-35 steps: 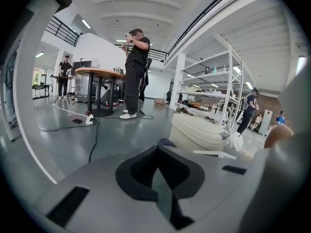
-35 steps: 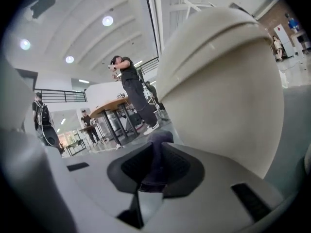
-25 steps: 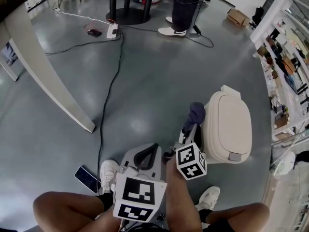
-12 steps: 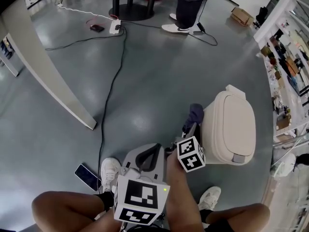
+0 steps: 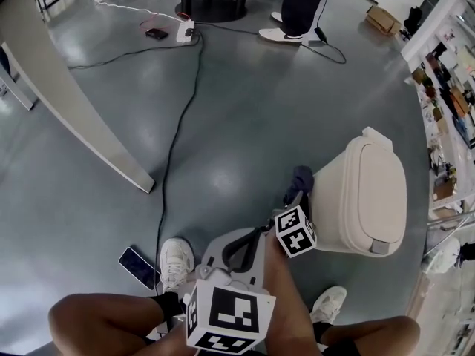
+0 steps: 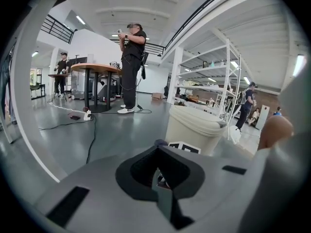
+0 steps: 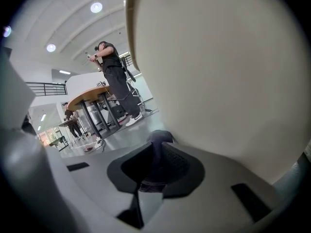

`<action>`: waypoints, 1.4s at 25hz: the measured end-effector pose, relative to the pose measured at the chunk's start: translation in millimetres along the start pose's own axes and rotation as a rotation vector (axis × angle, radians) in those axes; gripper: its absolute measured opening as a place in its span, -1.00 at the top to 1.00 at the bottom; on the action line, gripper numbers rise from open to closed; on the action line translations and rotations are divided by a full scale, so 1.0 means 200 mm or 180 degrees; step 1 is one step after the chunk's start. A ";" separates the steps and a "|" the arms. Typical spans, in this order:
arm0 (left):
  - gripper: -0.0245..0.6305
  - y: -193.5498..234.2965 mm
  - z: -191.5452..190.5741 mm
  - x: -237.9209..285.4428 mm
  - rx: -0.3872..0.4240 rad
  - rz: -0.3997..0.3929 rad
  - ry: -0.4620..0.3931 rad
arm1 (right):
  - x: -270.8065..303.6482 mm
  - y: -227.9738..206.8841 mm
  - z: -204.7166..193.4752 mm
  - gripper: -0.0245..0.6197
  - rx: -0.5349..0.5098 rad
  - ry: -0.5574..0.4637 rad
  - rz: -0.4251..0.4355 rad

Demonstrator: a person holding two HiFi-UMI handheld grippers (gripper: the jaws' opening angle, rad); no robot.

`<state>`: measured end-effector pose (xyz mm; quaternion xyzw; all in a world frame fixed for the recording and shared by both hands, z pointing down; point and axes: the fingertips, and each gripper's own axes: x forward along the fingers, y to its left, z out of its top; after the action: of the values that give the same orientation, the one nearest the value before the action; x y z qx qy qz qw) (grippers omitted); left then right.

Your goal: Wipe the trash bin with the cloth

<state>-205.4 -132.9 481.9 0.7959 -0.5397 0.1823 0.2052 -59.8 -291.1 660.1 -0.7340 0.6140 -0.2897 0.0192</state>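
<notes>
dark cloth (image 5: 300,177) is clamped in the right hand-held gripper (image 5: 295,196), right at the left wall of the cream trash bin (image 5: 365,199) on the floor, so the wipe likely runs along that wall. left hand-held gripper (image 5: 239,248), farther from the bin, is closed on nothing.

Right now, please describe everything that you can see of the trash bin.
The trash bin is cream and looks like plastic, with rounded corners. Its lid is shut and has a grey tab on the near edge. It stands upright on the grey floor. The dark cloth, clamped in the right gripper, lies against its side wall.
</notes>
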 end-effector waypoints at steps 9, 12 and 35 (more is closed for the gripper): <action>0.93 0.00 -0.06 0.03 0.0002 -0.0036 0.0154 | 0.09 -0.09 -0.17 0.72 0.0013 0.0279 -0.0150; 0.93 -0.01 -0.06 0.03 0.0006 -0.0056 0.0161 | 0.13 -0.11 -0.24 0.72 -0.0024 0.0395 -0.0194; 0.93 -0.06 -0.07 0.10 0.0063 -0.0061 0.0266 | -0.09 0.07 -0.27 0.73 -0.0709 0.0520 0.0421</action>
<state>-189.2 -137.2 501.9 0.7947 -0.5212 0.2187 0.2214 -98.7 -261.3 692.7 -0.6635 0.6889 -0.2766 -0.0934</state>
